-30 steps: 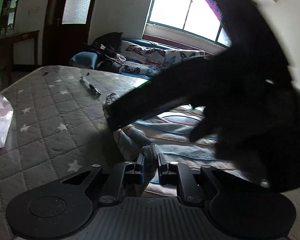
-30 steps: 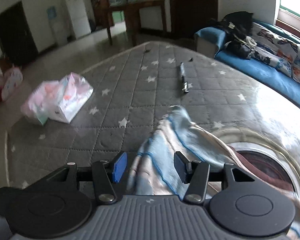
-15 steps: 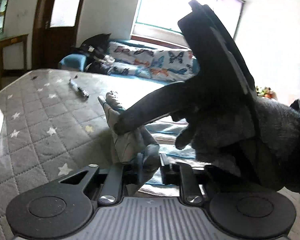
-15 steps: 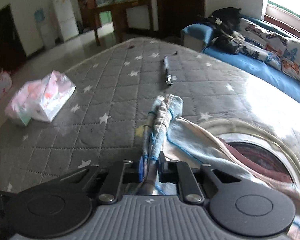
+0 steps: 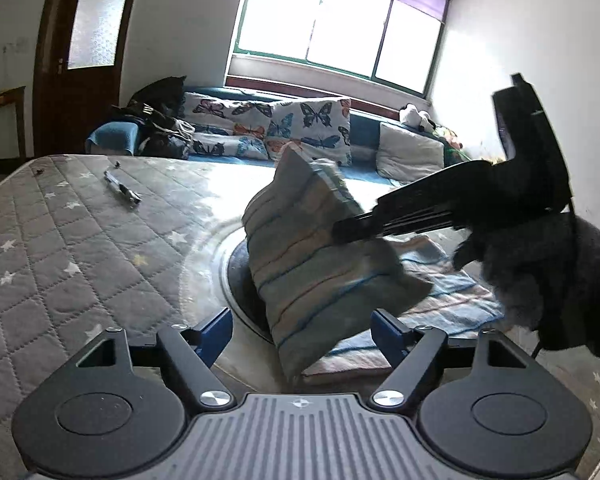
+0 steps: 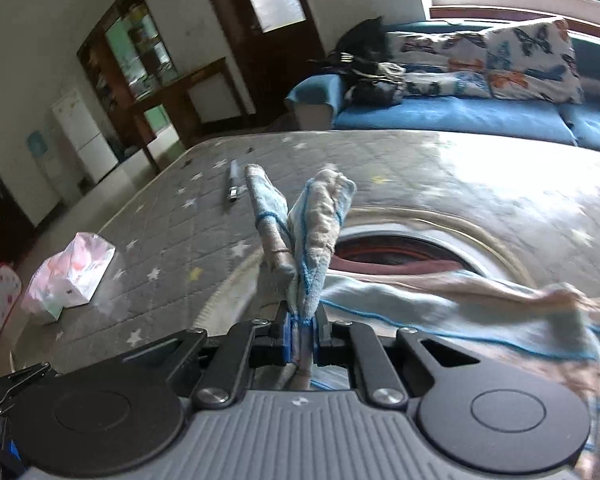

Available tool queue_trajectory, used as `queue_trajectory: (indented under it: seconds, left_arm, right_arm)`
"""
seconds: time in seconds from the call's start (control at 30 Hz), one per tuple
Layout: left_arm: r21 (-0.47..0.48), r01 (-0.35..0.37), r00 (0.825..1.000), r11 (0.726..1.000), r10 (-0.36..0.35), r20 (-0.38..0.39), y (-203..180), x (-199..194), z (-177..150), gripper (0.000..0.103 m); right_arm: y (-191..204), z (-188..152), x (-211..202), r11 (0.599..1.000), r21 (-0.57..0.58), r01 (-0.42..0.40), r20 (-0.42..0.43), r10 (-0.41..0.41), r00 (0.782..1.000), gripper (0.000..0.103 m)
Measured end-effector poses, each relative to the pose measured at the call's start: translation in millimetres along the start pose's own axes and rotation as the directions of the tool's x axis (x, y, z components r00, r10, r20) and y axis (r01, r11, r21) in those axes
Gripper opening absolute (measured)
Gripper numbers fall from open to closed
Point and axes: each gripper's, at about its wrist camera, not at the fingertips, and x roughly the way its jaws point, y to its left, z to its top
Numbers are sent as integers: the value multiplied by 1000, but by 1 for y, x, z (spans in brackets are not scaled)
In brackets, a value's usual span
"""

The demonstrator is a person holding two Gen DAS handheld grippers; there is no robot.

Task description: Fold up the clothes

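bag [image 6: 70,276]: pink and white, far left on the bed, lying on its side.
bed [image 5: 80,248]: grey, quilted, with little white stars. a big round print is in its middle.
pen [image 5: 122,188]: thin and dark, on the far left part of the bed, well apart from the cloth.
left gripper [image 5: 302,330]: near the bottom of its own view. its jaws have just been opening and now stand wide apart. the cloth hangs between the blue pads [image 5: 216,330], but the pads do not press on it.
cloth [image 5: 320,264]: striped in blue, tan and grey. it is in the middle of the bed, over the round print. part of it is lifted up and folded over, and part lies flat on the bed to the right.
right gripper [image 6: 302,338]: its jaws are squeezed tight on a bunched edge of the cloth. two ends of cloth stick up past the pads. in the left view this gripper [image 5: 340,232] comes in from the right and pinches the lifted part.
hand [image 5: 540,268]: in a dark fuzzy glove, on the right, holding the right gripper.
sofa [image 6: 460,116]: blue, far behind the bed, with butterfly pillows [image 5: 308,128] and a black bag [image 5: 160,100] at its left end.
window [image 5: 336,28]: big and bright, above the sofa.
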Motion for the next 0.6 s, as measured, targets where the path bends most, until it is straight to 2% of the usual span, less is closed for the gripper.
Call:
queue_trajectory:
  seconds: [0.37,0.6]
  left_arm:
    - [28,-9,998,1000,10,-57,-23,20,-1,83]
    - [43,-4,996,999,8,-84,-29,29,-3,84]
  right_arm:
    - [-76,-14,-48,992,116,41,72,-50,996,8]
    - [-111,-28,-59,981,184,60,78,-75,994,8]
